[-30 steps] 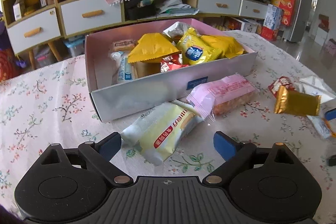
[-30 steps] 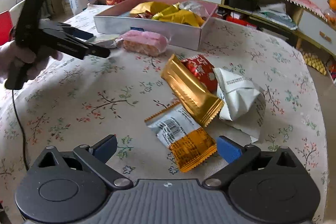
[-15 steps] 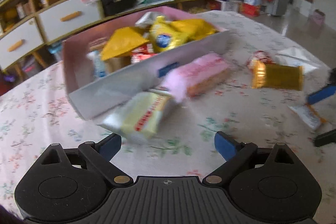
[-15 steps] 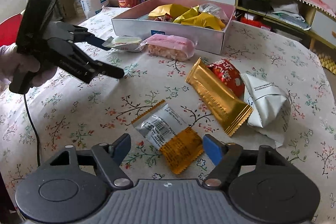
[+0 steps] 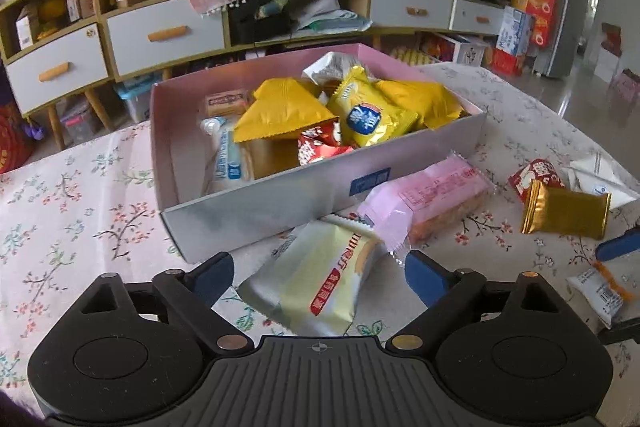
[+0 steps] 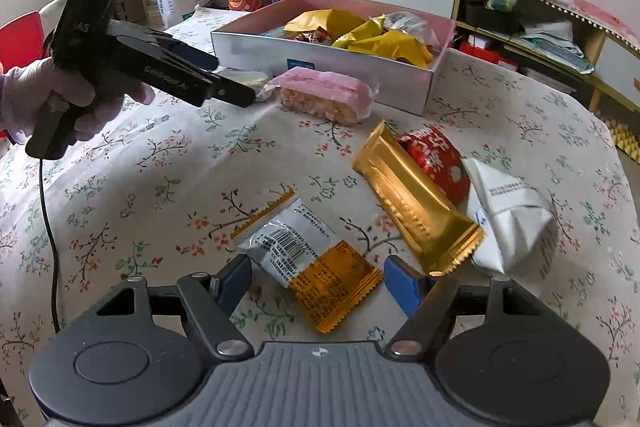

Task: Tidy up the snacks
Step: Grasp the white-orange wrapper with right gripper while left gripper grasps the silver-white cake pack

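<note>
Left gripper (image 5: 319, 277) released, jaws just narrowed slightly, straddling the near end of the pale yellow packet (image 5: 320, 279); pads not pressing yet. Packet flat on the floral surface (image 5: 80, 195), long axis running away toward the pink box (image 5: 256, 203), far end tucked under the pink-wrapped bar (image 5: 430, 197). Glossy crinkled film, soft pillow shape; likely slippery.

Right gripper (image 6: 316, 285) also released, jaws just drawn in to half width around the silver-and-orange sachet (image 6: 312, 259), lying diagonal between the pads, none touching. Sawtooth-edged foil, thin and flat. Gold foil bar (image 6: 416, 203), red packet (image 6: 436, 157), white pouch (image 6: 512, 215) just beside, to the right. Box well ahead, closer to the left hand.
</note>
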Action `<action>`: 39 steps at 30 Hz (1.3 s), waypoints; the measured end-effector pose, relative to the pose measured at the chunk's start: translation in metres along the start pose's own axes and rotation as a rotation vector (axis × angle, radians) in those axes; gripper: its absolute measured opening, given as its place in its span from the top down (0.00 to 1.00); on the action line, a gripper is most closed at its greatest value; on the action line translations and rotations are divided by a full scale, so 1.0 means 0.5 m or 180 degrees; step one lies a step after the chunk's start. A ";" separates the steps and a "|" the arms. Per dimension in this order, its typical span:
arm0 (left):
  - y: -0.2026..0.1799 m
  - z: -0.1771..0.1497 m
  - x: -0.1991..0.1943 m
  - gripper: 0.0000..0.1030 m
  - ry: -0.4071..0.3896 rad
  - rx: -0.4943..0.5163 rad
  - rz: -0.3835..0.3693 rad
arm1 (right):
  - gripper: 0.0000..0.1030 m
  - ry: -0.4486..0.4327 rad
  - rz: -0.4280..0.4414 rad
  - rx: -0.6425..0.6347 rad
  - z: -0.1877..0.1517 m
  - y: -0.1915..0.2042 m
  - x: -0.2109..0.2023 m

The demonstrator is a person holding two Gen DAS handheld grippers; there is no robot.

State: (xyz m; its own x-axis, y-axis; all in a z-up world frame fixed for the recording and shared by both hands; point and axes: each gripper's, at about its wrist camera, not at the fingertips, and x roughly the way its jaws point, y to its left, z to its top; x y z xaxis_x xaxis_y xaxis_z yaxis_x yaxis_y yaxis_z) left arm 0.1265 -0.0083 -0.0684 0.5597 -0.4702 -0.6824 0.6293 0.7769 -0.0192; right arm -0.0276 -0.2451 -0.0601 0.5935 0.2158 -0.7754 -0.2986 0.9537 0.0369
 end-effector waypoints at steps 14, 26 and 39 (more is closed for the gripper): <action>-0.037 -0.009 -0.008 0.53 0.0112 0.0104 0.0133 | 0.73 -0.0090 -0.0002 -0.0010 0.024 0.019 0.011; -0.038 -0.054 -0.072 0.49 0.0371 -0.0069 0.0305 | 0.52 -0.0173 0.0211 0.0004 0.074 0.058 0.020; -0.040 -0.056 -0.079 0.40 0.0509 -0.0192 0.0361 | 0.58 0.0037 0.0056 -0.0095 0.105 0.078 0.075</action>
State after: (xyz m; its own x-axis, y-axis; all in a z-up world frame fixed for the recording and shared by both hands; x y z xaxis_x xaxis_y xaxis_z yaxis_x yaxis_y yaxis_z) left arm 0.0764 0.0064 -0.0616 0.5293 -0.3094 -0.7900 0.5309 0.8471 0.0240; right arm 0.0222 -0.1886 -0.0545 0.5791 0.2300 -0.7821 -0.3312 0.9430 0.0320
